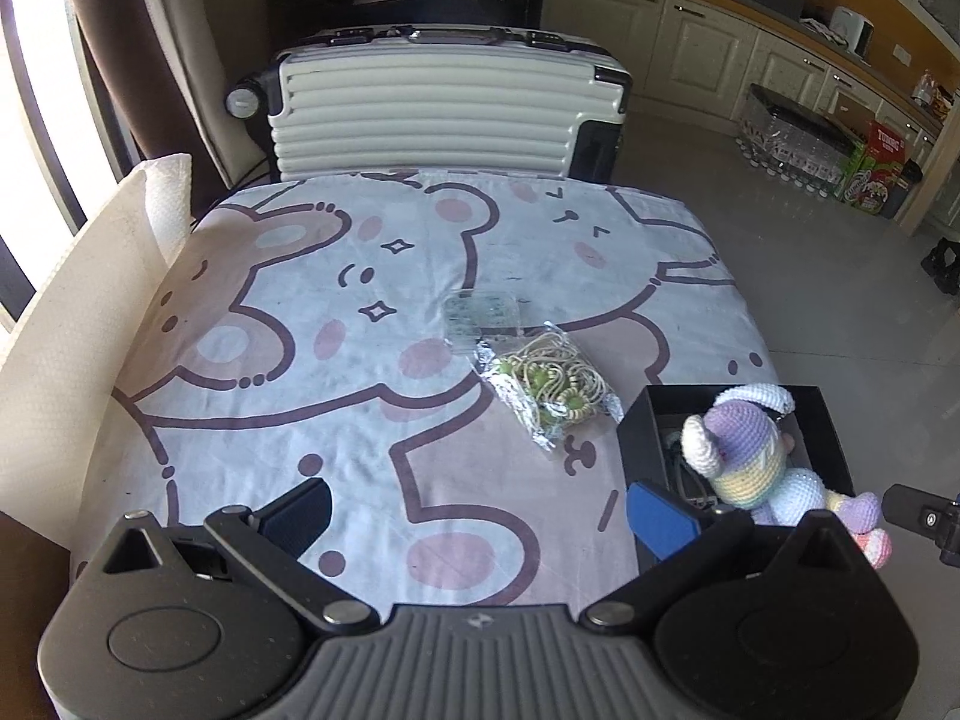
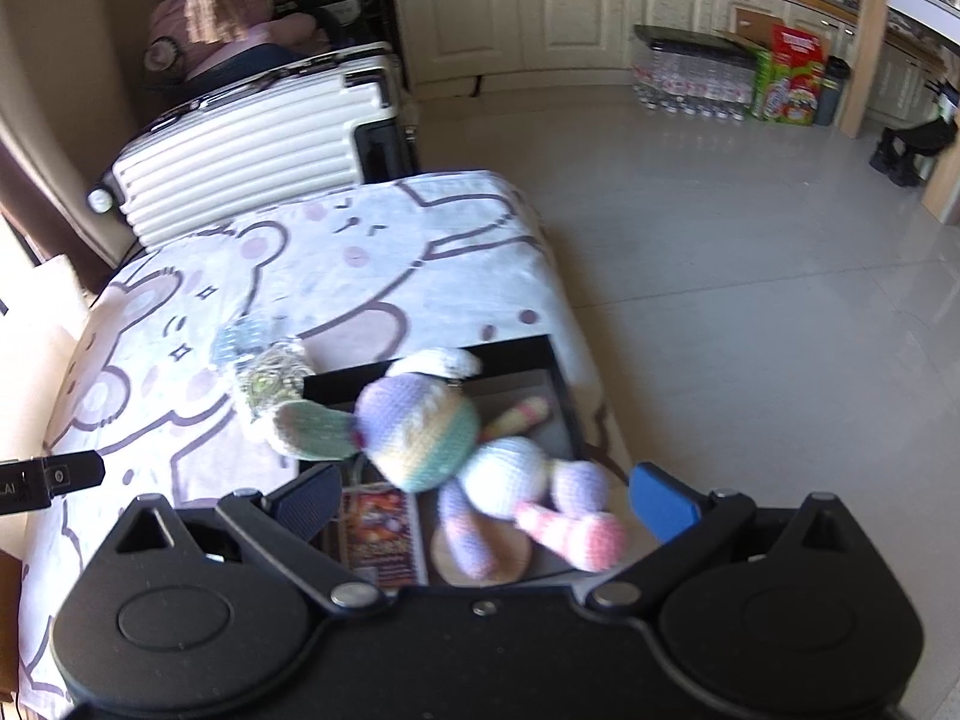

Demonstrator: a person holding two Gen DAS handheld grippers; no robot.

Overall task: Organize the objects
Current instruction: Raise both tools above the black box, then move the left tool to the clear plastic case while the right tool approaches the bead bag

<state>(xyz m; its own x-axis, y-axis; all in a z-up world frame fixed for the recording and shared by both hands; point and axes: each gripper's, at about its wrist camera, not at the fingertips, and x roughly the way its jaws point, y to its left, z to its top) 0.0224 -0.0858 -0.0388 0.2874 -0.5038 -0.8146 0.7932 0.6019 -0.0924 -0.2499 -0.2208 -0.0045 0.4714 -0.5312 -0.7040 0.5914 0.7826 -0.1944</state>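
Your pastel crochet bunny [image 2: 456, 450] sprawls across the open black box [image 2: 558, 384]; the crinkly bag of beaded cords [image 1: 549, 387] lies beside it.

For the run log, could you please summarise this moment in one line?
left gripper open | right gripper open | crochet bunny in black box | bead bag outside

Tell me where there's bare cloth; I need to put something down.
Free: the bear-print cloth between the paper towel roll and the bag of cords, back toward the suitcase. Crowded: the black box under the crochet bunny.
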